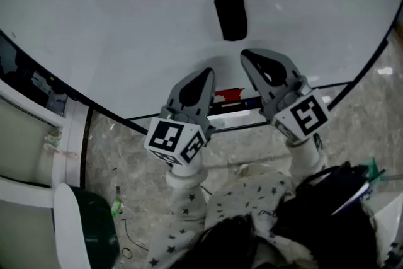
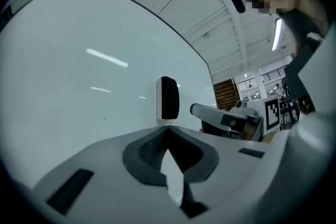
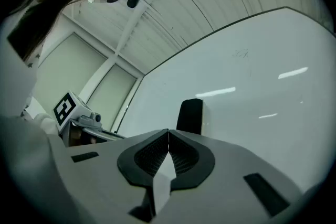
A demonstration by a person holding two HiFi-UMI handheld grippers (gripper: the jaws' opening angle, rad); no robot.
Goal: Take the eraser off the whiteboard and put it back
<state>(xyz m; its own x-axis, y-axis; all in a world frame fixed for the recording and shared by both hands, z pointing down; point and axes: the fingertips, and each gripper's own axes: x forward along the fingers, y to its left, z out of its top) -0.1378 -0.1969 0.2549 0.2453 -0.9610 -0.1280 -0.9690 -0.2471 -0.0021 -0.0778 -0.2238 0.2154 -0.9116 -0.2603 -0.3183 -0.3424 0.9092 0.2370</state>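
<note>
A black eraser [image 1: 231, 17] sticks to the whiteboard [image 1: 126, 22], a little above and between both grippers. It shows ahead of the jaws in the left gripper view [image 2: 168, 97] and in the right gripper view [image 3: 190, 116]. My left gripper [image 1: 206, 74] is shut and holds nothing; its tip is below and left of the eraser, apart from it. My right gripper [image 1: 247, 56] is also shut and empty, its tip just below the eraser with a small gap.
The board's tray [image 1: 233, 111] runs under the grippers, with a red marker [image 1: 228, 96] on it. A green-seated chair [image 1: 88, 230] stands at the lower left. A black bag [image 1: 334, 198] sits at the lower right on the stone floor.
</note>
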